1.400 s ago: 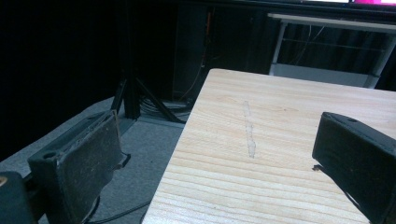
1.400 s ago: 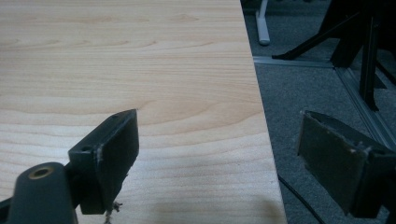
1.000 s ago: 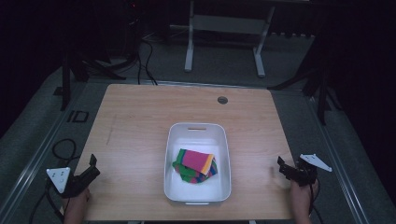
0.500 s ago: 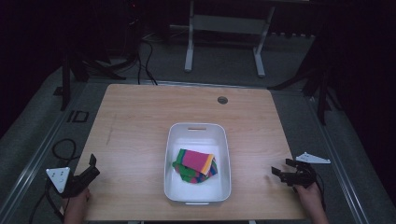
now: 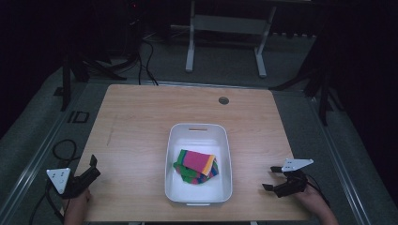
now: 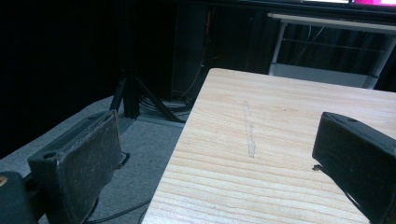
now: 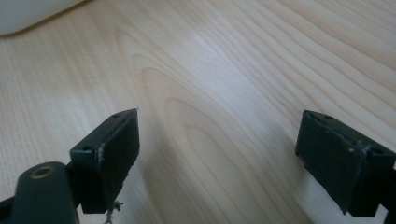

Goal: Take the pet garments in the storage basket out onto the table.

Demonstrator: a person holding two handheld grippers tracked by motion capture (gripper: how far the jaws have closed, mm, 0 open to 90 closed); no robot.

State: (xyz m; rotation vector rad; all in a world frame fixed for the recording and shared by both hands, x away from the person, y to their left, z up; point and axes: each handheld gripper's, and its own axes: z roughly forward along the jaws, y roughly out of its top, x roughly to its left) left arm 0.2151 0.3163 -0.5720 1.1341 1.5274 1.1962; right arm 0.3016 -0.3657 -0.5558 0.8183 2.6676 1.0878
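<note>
The cloths (image 5: 196, 166) in the bin (image 5: 199, 129) (soft, probably light) suited a top-fold pinch; both grippers' jaws stood spread, empty.

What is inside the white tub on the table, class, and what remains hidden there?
Inside the white tub lies a pile of folded colourful cloths, pink and orange uppermost, green beneath. The lower cloths and the tub floor under them are covered.

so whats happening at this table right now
A person sits at a wooden table with a two-jaw gripper in each hand. The left gripper sits at the table's near left corner and the right gripper at the near right, both open and holding nothing. Between them a white bin holds a folded stack of colourful cloths, which neither gripper touches.
</note>
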